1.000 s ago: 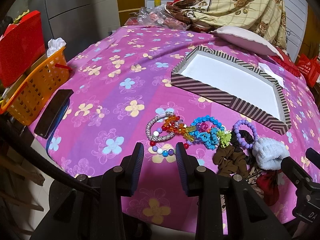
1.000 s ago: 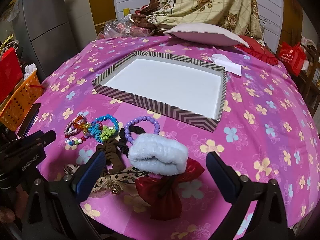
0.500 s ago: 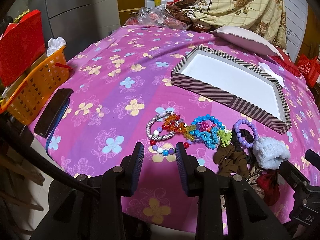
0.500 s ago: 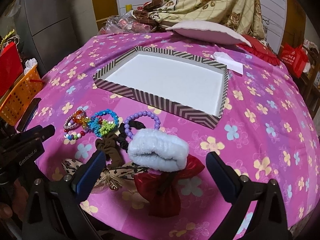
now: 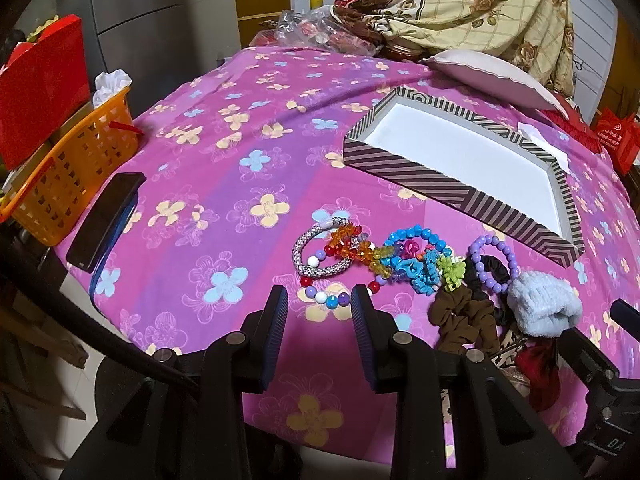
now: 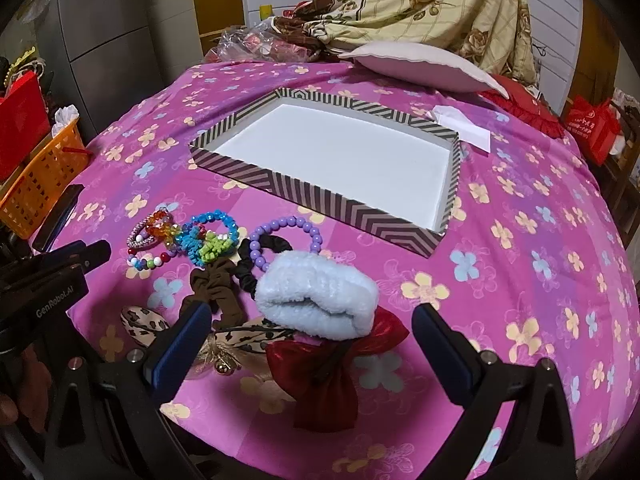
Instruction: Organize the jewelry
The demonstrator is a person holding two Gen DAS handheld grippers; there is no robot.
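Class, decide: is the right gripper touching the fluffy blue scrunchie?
Apart. The right wrist view shows the right gripper open, both fingers clear of the blue scrunchie, with pink cloth visible between.

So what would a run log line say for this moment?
left gripper: open, near beaded bracelets | right gripper: open, around fluffy scrunchie | striped tray: empty

Black grippers, ribbed blue fingers (image 5: 276,336), silver screws

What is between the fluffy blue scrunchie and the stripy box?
In the right wrist view, the purple bead bracelet and a black scrunchie lie just behind the fluffy blue scrunchie; then bare flowered cloth up to the striped box.
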